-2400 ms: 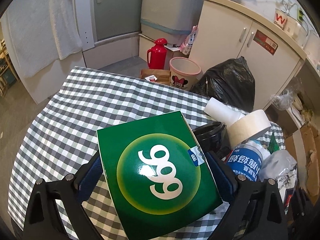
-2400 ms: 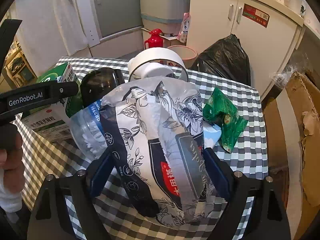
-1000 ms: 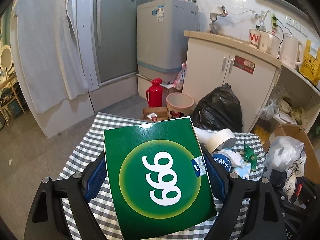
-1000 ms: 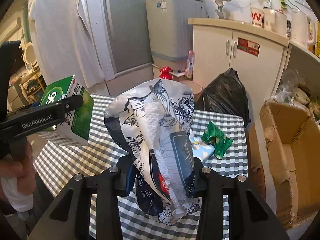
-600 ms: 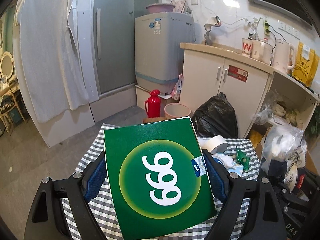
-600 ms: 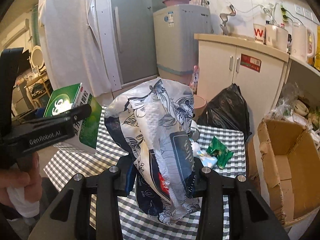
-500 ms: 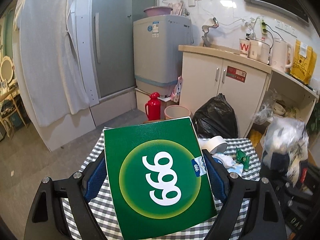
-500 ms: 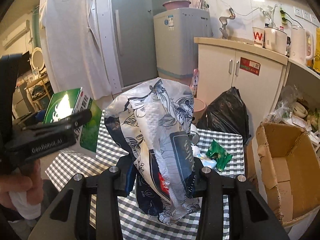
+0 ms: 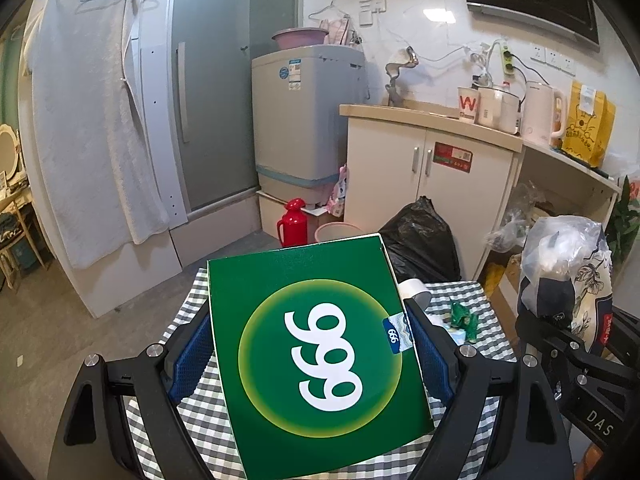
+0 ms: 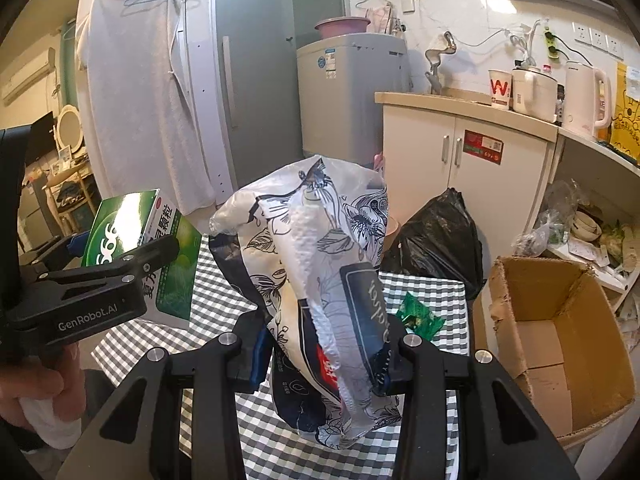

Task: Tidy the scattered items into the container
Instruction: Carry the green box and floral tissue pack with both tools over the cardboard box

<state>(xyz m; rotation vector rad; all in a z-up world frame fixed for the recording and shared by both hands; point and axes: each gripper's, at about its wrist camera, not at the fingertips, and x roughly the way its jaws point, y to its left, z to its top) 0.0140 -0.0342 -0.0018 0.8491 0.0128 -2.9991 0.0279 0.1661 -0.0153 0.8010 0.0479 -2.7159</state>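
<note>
Left gripper [image 9: 312, 356] pinches a glossy green "999" carton [image 9: 320, 356] above the checked surface [image 9: 200, 420].
Right gripper [image 10: 324, 356], in its own view, squeezes a crinkly floral plastic bag [image 10: 320, 272]; the open cardboard box [image 10: 560, 332] stands right of the surface, nothing visible inside.

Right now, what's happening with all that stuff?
A person is tidying up with a gripper in each hand. The left gripper is shut on a green box, and the right gripper is shut on a flowery plastic bag. Both are held up above the checkered table. An open cardboard box waits on the floor to the right. A small green packet lies on the table.
</note>
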